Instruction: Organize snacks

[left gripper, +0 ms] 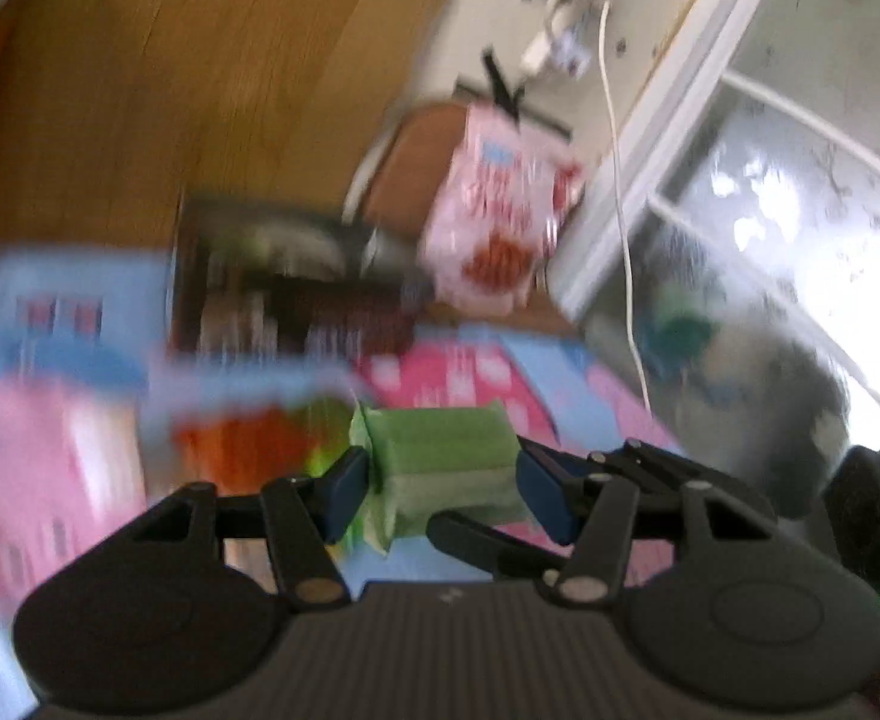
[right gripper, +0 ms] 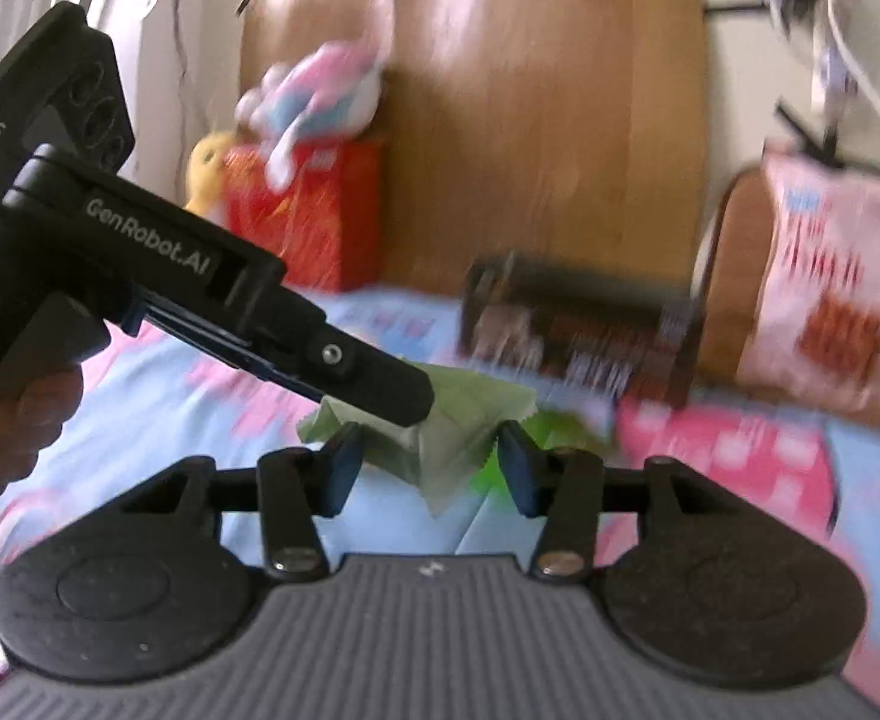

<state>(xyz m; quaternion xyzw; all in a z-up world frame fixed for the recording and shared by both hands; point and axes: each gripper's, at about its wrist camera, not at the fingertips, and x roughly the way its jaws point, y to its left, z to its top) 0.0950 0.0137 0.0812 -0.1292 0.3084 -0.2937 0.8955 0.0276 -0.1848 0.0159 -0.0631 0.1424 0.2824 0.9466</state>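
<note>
A green wrapped snack packet (left gripper: 445, 468) sits between the pads of my left gripper (left gripper: 442, 486), which is shut on it. In the right wrist view the same green packet (right gripper: 445, 444) shows under the left gripper's body (right gripper: 374, 384). My right gripper (right gripper: 428, 468) is open, its pads on either side of the packet's near end. A dark brown snack box (right gripper: 577, 336) and a pink-white snack bag (right gripper: 829, 294) stand behind. Both views are blurred.
A pink and blue patterned sheet (right gripper: 158, 396) covers the surface. A wooden headboard (right gripper: 535, 120) stands behind. A red box (right gripper: 314, 210) with a plush toy (right gripper: 320, 96) sits at the back left. An orange packet (left gripper: 242, 450) lies left of the green one. A white cable (left gripper: 619, 210) hangs at the right.
</note>
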